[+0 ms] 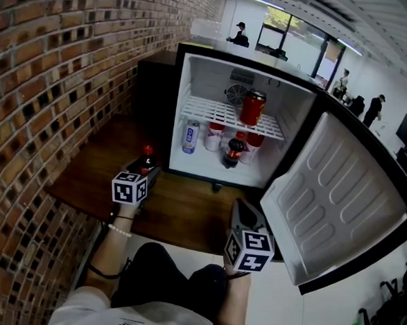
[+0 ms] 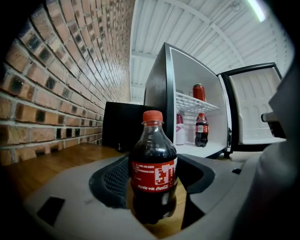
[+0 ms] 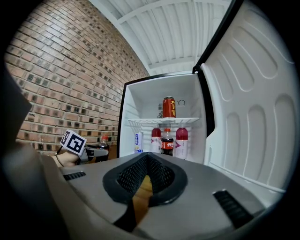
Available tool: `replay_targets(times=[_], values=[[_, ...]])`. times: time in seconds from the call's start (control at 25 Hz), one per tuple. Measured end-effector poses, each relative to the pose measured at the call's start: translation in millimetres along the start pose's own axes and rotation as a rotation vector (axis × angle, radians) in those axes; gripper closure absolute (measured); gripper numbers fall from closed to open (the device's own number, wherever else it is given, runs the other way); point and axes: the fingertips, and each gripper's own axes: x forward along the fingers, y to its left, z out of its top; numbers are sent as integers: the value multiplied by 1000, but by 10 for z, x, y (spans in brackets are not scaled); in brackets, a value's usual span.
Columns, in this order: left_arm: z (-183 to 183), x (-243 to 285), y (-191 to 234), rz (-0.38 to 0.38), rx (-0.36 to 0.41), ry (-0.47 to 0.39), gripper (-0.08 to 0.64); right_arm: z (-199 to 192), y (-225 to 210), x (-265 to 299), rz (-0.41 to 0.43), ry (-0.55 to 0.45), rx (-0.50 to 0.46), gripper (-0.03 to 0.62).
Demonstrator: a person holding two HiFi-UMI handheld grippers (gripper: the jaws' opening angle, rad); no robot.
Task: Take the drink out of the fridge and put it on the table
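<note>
Item under handling: one cola bottle (image 2: 153,168), dark contents, red label, red cap. Long axis vertical, cap uppermost, no visible lean. The label faces the left gripper's camera.

Location: the bottle is outside the fridge (image 1: 193,109), over the wooden table (image 1: 179,212), off the fridge's left front corner and on the side nearer the brick wall (image 1: 56,78). Table wood shows directly below and around its base. Whether the base rests on the table cannot be told.

Left gripper (image 1: 146,174): jaws spread to the bottle's width, one pad on each flank, closing against the body at about label height. The bottle sits centred between them, and its neck and cap rise clear above the pads.

Right gripper (image 3: 147,159): jaws drawn together at the tips with nothing held; only a sliver of table wood shows through the pad recess. In the head view it is held low in front of the open fridge, pointing at it, well apart from the bottle.

Fridge: the fridge door (image 1: 340,202) is swung fully open to the right. A red can (image 1: 252,107) stands on the wire shelf (image 1: 214,114). A second cola bottle (image 1: 233,152) stands upright on the fridge floor among other drinks.
</note>
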Motion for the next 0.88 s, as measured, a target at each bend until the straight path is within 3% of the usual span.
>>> replay_targets(times=[0.48, 0.88], values=[[-89, -99, -84, 22, 91, -10, 255, -11, -34, -25, -8, -1, 4, 580], [-57, -177, -78, 14, 48, -30, 235, 4, -25, -65, -9, -11, 11, 580]])
